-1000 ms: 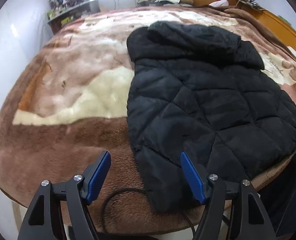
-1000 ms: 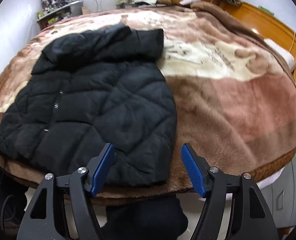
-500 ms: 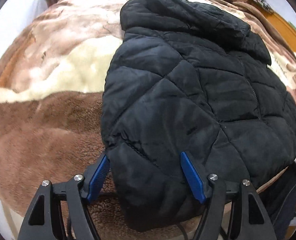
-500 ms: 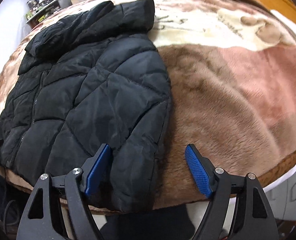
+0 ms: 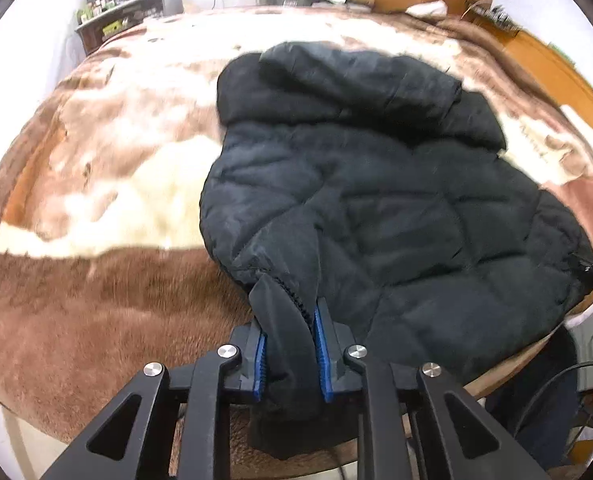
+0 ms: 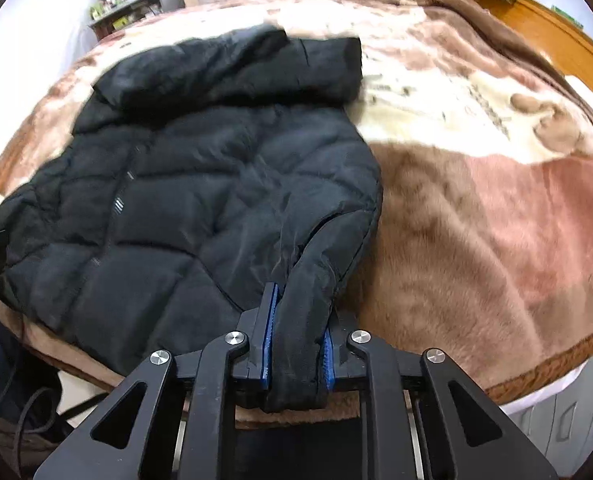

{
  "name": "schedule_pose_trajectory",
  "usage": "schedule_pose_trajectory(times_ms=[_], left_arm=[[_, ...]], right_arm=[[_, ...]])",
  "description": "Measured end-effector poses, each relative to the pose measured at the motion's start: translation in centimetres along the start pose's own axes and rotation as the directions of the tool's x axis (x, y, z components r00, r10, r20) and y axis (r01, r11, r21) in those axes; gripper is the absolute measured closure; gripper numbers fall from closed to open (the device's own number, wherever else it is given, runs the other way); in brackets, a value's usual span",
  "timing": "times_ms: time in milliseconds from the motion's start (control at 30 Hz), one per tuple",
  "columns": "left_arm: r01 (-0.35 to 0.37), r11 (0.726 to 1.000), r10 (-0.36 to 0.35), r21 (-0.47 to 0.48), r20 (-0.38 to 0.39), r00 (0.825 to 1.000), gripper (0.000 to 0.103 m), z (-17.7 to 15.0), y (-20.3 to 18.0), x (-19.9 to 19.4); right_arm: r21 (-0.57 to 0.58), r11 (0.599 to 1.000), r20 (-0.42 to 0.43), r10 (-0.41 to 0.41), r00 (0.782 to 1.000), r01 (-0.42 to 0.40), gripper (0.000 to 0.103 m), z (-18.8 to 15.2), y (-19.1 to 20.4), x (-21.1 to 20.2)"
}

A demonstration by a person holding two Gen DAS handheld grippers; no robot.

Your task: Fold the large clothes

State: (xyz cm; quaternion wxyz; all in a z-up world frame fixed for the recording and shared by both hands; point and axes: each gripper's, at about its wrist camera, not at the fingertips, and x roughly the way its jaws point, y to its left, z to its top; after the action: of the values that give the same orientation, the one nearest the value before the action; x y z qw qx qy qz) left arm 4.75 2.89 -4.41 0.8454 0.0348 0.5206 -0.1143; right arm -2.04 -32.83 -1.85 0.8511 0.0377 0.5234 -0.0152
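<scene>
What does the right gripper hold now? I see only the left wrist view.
Observer: The right gripper has just closed its jaws; the pads pinch the jacket at its near right corner.
Operator: How does the cloth lie there?
Observer: A ridge of cloth runs from the jaws up along the jacket's right edge.
Operator: Is there room beside it?
Observer: Yes, right of the jacket the blanket is bare up to the bed's edge.
</scene>
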Motion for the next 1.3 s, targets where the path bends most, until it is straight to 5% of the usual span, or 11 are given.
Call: schedule_pose_trajectory(times_ms=[300, 667, 1033, 1300], left_arm=[[0.053, 0.999, -0.052, 0.000, 0.106, 0.993, 0.083, 6.2, 0.3, -3.0], [0.005, 0.998, 0.006, -0.062, 0.174, 0.985, 0.083, 16.3, 2.2, -2.3], [-0.079, 0.993, 0.091, -0.085, 0.148, 0.985, 0.083, 26.4, 3.0, 4.2], [-0.074, 0.985, 0.089, -0.157, 0.093, 0.992, 0.081, 30.5, 4.7, 9.2]], right_arm=[[-0.037, 0.999, 0.112, 0.004, 0.994, 0.000, 0.085, 7.2, 1.2, -2.9], [-0.020, 0.999, 0.130, -0.024, 0.991, 0.027, 0.085, 16.9, 0.0, -2.0], [0.029, 0.998, 0.087, -0.053, 0.995, 0.051, 0.085, 26.6, -1.9, 4.0], [0.076, 0.995, 0.022, -0.059, 0.998, 0.057, 0.085, 30.7, -2.8, 8.9]])
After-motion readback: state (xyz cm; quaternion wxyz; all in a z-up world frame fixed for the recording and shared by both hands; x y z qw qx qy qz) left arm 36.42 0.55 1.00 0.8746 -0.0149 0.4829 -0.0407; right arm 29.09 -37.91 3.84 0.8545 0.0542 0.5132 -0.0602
